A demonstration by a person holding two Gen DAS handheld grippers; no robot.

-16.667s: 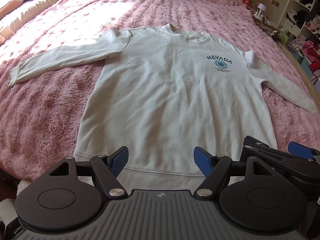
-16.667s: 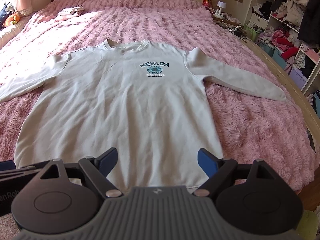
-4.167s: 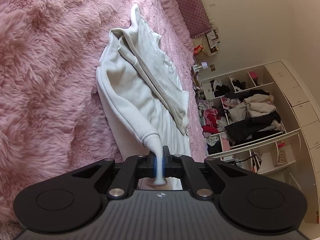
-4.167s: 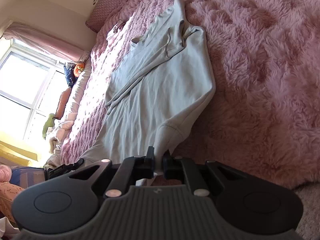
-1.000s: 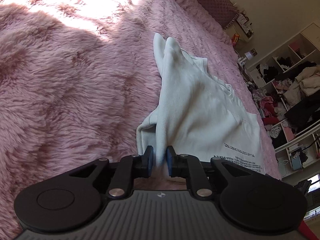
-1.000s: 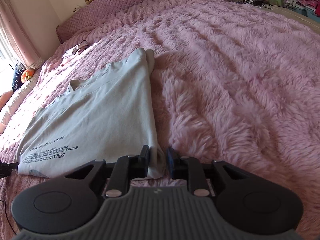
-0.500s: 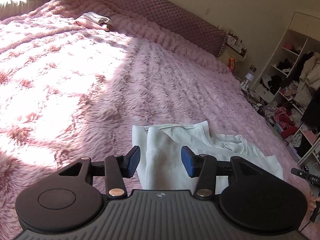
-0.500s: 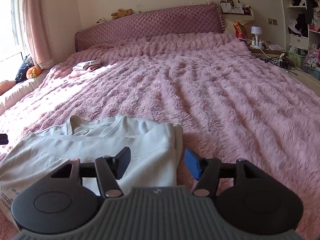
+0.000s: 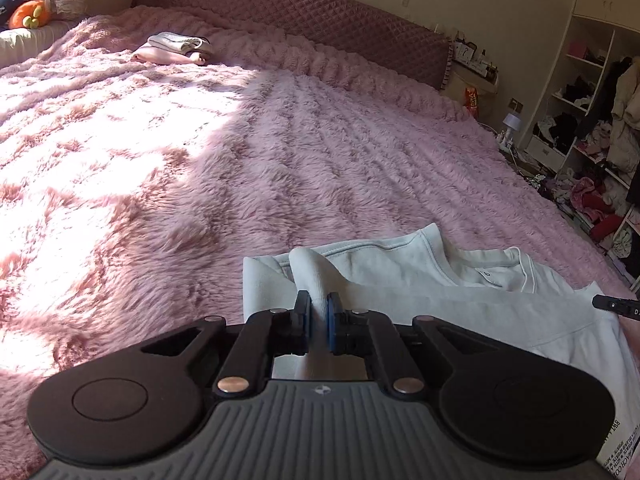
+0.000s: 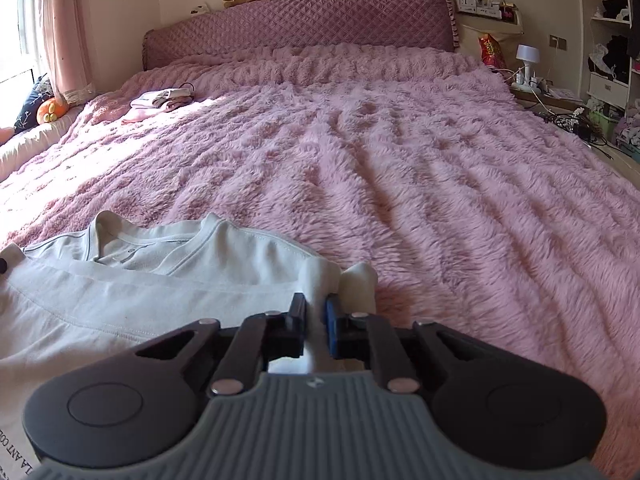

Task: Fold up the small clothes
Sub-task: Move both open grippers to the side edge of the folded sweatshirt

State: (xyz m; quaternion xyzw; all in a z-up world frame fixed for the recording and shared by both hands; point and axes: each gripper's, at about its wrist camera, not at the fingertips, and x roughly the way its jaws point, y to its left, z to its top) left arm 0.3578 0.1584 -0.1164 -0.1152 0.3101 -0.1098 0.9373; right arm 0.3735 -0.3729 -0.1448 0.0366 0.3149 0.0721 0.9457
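Observation:
A pale grey-white sweatshirt [image 9: 460, 296] lies folded on the pink fluffy bedspread [image 9: 200, 168], collar end away from me. My left gripper [image 9: 318, 322] is shut on a raised fold at its far left corner. In the right wrist view the sweatshirt [image 10: 120, 292] fills the lower left, and my right gripper [image 10: 316, 324] is shut on its far right corner. Black print shows on the near part of the cloth in both views.
A small pile of folded clothes [image 10: 160, 101] lies near the quilted purple headboard [image 10: 300, 28]. An orange plush [image 10: 50, 111] sits by the window at left. Open shelves full of clothes [image 9: 592, 128] and a bedside lamp [image 10: 526, 60] stand to the right of the bed.
Half a second ago both grippers were open over the sweatshirt's far corners. Now both have closed on the cloth, and a fold stands up between each pair of fingers.

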